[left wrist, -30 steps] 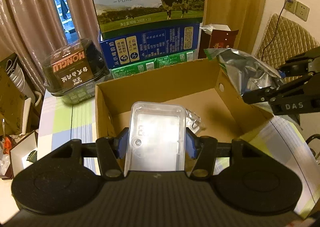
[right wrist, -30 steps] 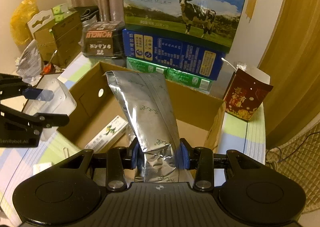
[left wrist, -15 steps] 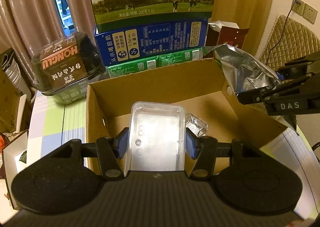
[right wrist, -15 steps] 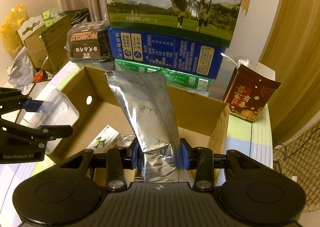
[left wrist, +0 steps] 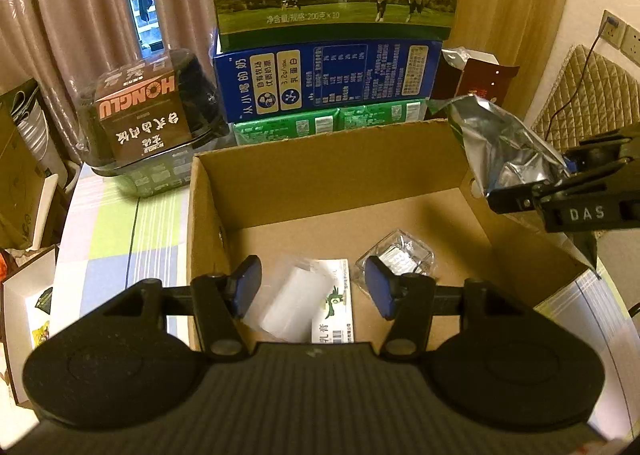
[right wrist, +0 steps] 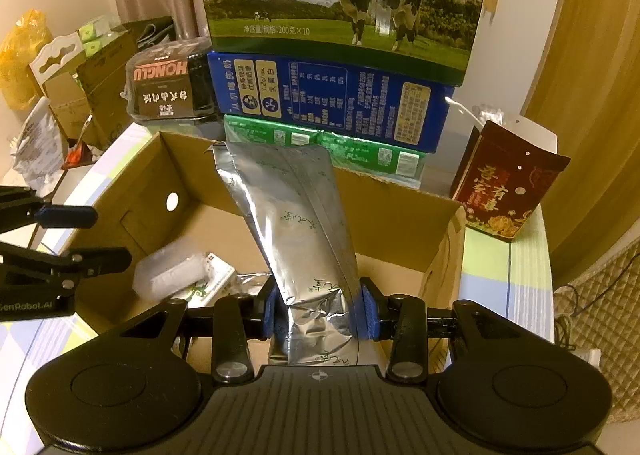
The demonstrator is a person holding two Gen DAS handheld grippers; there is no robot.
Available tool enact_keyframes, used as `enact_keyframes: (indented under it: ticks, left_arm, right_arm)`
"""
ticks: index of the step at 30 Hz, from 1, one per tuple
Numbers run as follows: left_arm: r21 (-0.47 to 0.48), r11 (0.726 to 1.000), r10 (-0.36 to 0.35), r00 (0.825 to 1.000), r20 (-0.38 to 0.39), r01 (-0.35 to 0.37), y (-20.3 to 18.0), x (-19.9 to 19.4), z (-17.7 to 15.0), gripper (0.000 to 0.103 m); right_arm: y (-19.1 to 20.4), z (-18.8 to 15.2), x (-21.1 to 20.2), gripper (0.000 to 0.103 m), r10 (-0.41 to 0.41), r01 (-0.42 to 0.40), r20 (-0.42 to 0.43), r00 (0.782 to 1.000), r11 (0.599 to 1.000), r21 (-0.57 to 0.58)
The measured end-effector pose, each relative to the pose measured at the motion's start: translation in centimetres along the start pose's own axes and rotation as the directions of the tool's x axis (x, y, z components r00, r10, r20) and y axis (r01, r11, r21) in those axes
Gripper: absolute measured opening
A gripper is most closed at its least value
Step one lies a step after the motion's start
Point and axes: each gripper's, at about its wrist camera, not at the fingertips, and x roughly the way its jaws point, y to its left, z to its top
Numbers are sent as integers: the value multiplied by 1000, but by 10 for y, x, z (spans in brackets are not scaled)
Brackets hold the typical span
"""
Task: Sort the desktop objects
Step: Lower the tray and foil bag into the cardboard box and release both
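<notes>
Left claw (left wrist: pixel 312 291) spread wide, empty, over cardboard box (left wrist: pixel 332 171); clear plastic case (left wrist: pixel 292 305) lies inside. Right claw (right wrist: pixel 320 313) clamped on silver foil pouch (right wrist: pixel 296 223): lower past box rim, then release, clear of case.

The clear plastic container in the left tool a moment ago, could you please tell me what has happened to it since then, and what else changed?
The left tool opened and let go of the clear plastic container, which dropped into the cardboard box and now lies partly on a white carton. The right tool stays shut on the silver foil pouch, held above the box.
</notes>
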Motion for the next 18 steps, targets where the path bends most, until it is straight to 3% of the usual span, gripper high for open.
enact_keyframes:
  ticks: [7,18]
  left_arm:
    - [-4,1000,1,1000,7,-1,5,-8,-8,54]
    - [-18,1000,-10,1000,23,10,0,-39,-27,57]
  right_arm:
    - [1,8,-11,41,5,-6,71,997,1000,22]
    - [10,-19,-42,54,-9,8,55,998,1000,13]
